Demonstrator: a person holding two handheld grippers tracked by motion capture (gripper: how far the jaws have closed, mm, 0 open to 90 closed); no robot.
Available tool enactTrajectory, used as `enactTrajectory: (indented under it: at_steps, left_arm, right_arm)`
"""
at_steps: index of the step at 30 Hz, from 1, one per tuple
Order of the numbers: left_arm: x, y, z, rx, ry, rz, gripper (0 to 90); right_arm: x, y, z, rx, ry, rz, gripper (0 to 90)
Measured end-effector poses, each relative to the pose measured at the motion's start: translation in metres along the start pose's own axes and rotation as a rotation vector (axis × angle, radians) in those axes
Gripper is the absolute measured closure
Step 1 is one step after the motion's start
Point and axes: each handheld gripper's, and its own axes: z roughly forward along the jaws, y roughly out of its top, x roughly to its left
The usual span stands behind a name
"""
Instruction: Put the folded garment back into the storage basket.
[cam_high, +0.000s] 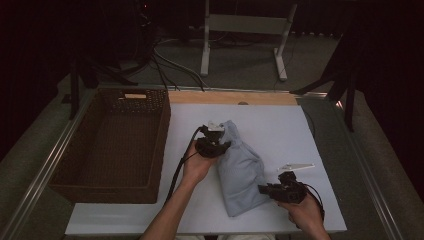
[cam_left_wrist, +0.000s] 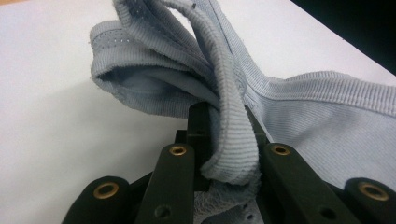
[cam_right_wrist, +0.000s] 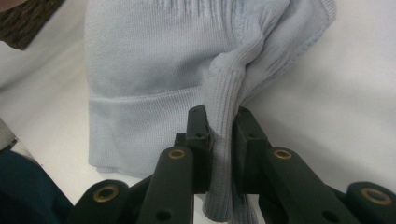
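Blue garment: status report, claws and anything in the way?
Left claw shut on blue knit garment. Right claw shut on its ribbed edge. Garment on table. Wicker basket left, clear.

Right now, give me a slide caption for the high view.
Both grippers pinch a light blue knit garment beside a wicker basket.

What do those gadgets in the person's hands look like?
Both are black. The left gripper and right gripper each trail a black cable. Up close, the fingers are flat black bars with brass-coloured rivets. The forearms are bare, no sleeves.
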Motion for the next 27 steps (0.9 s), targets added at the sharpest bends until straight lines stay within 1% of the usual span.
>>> enactTrajectory:
  at_steps: [3,7,14,17,24,27]
  left_arm:
    - [0.000,0.002,-0.002,-0.001,0.002,0.004,82.2]
    - [0.001,0.003,-0.004,-0.002,0.002,-0.001,82.2]
    - [0.004,0.006,-0.008,-0.007,0.000,-0.018,82.2]
    - [0.006,0.009,-0.010,-0.014,-0.006,-0.038,82.2]
    - [0.008,0.013,-0.017,-0.021,-0.004,-0.048,82.2]
    - [0.010,0.015,-0.021,-0.027,-0.008,-0.060,82.2]
  right_arm:
    - [0.002,0.002,0.001,0.000,0.000,-0.011,79.4]
    - [0.004,0.005,0.001,-0.005,0.004,-0.017,79.4]
    - [0.007,0.010,0.001,-0.009,0.009,-0.030,79.4]
    - [0.010,0.013,0.001,-0.014,0.014,-0.037,79.3]
    - [0.014,0.018,0.000,-0.026,0.022,-0.051,79.3]
    - [0.016,0.020,0.000,-0.029,0.027,-0.057,79.3]
